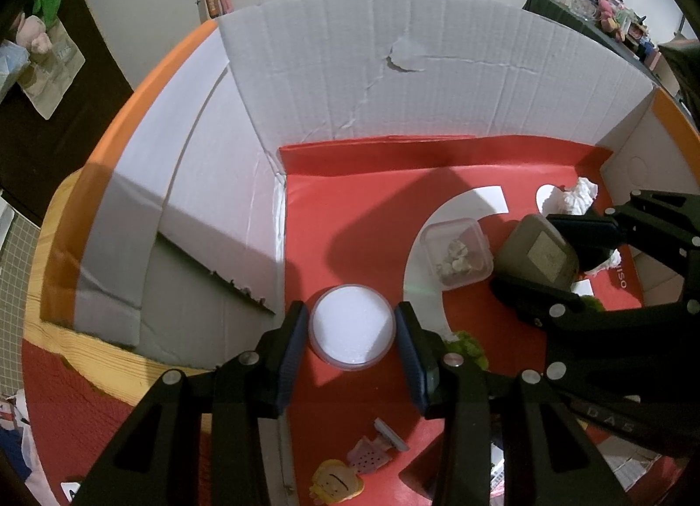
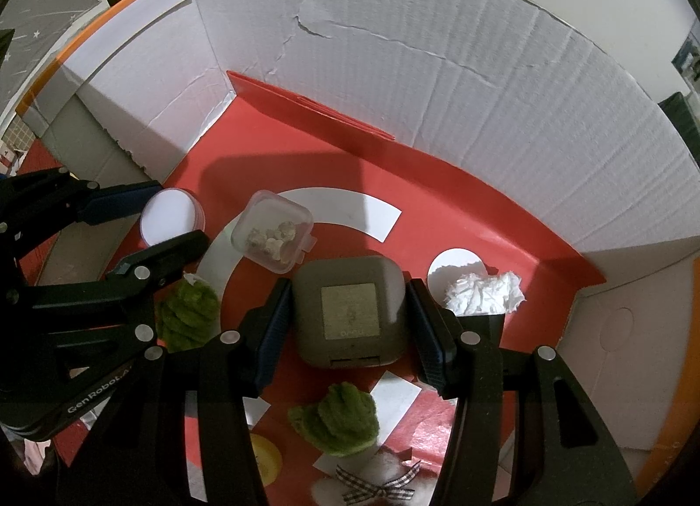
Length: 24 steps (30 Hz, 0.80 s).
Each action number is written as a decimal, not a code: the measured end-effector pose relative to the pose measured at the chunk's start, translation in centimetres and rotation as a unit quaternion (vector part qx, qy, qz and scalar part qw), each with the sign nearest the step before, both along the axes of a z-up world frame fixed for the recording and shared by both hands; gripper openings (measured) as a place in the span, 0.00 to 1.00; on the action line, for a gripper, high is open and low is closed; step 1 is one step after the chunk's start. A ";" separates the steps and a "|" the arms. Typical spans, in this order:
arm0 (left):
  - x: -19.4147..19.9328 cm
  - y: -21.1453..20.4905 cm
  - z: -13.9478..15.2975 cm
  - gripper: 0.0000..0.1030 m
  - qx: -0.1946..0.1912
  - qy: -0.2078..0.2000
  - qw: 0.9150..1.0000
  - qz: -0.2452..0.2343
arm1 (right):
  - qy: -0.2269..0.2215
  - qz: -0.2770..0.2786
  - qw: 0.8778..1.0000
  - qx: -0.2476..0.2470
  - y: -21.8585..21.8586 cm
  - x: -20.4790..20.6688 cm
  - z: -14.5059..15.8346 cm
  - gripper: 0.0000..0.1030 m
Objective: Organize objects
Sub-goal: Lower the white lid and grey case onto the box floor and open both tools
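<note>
Inside a white cardboard box (image 1: 350, 68) with a red floor sheet, both tools straddle separate items, a sign that the sorting goes on two-handed. The left tool (image 1: 352, 331) stands wide around a round clear container with a white top (image 1: 351, 324) at the left of the box floor near the side wall; its pads flank the rim closely, but whether they touch or press it cannot be told, so it reads as lined up for a grip rather than clamped. The right tool (image 2: 348, 318) brackets a grey-brown rounded square case (image 2: 348, 309) near the middle, with the jaws just beside its two sides; again no firm squeeze is evident. Between the two items sits a small clear lidded box holding pale lumps (image 2: 273, 235), on the white arc printed on the sheet. A crumpled white tissue (image 2: 483, 294) lies to the right of the case, and green fuzzy clumps (image 2: 337, 418) lie nearer the camera, with another at the left by the other tool. In my judgement, each tool approaches from above and from the near side so that the box's tall walls stay out of the way.
</note>
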<state>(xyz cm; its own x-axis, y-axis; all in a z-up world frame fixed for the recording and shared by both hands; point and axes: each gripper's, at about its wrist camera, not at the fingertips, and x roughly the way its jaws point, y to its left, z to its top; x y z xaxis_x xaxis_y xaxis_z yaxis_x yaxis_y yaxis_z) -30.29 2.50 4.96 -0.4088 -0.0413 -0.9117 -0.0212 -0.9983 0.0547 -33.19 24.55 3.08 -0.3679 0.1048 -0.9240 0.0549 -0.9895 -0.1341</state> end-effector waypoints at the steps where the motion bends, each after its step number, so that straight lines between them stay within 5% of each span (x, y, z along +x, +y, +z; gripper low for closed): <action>1: 0.0 0.1 0.0 0.42 0.001 0.000 1.000 0.000 | 0.000 0.000 1.000 0.000 -0.5 0.2 -0.2 0.49; 16: 0.0 1.2 0.3 0.45 0.013 0.002 1.000 0.004 | 0.003 0.000 1.000 0.006 -1.7 -0.8 0.2 0.50; 24: 1.1 0.9 2.2 0.56 0.041 0.009 0.999 0.004 | 0.017 -0.014 1.000 -0.005 -1.4 0.3 1.3 0.50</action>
<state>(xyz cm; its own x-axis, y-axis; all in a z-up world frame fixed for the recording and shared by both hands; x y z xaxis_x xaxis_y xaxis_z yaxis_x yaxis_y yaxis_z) -29.16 3.42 7.18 -0.4257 0.0303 -0.9043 -0.0125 -0.9995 -0.0276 -32.87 23.13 4.42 -0.3963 0.1055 -0.9121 0.0228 -0.9919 -0.1246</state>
